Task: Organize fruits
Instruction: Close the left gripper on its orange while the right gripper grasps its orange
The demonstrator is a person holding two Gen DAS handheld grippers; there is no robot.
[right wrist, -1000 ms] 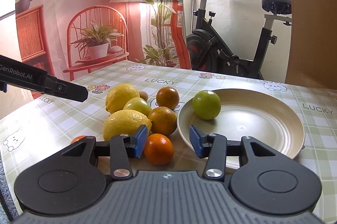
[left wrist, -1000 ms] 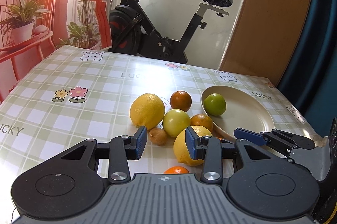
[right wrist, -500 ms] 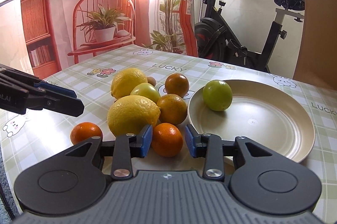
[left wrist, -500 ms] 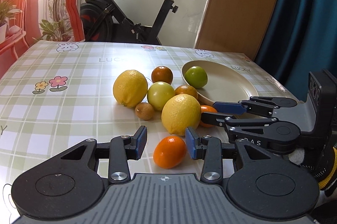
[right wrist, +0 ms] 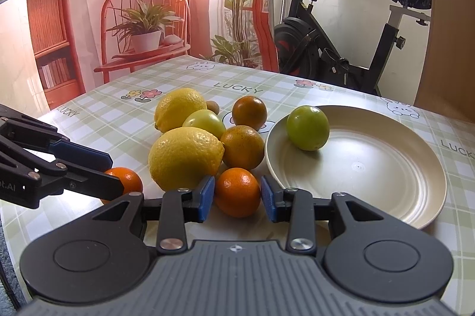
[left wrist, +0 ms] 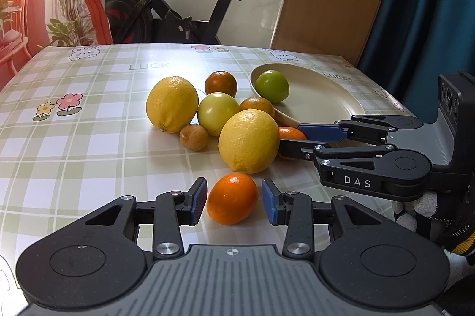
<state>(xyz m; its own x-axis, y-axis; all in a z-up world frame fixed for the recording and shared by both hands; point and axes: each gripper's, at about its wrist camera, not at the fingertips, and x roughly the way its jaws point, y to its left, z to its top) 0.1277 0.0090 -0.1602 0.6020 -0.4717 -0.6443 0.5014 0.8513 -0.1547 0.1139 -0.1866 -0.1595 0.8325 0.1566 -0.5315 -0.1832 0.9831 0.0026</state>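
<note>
— What have your tongs got?

— My left tongs [left wrist: 234,197] stand a little apart at lower centre, a small orange [left wrist: 232,198] sitting between the pads with slim gaps either side, nothing pinched. My right tongs [right wrist: 237,194] have just been closing round another small orange [right wrist: 237,192]; the pads sit right against its sides.

— And beyond them?

— Just above, a big lemon [right wrist: 184,157], then a speckled orange [right wrist: 242,147], a yellow-green fruit [right wrist: 204,123] and a second lemon [right wrist: 179,108]. To the right, a green fruit [right wrist: 308,127] lies in the beige plate [right wrist: 386,197] on the checked desk [right wrist: 118,120].
</note>
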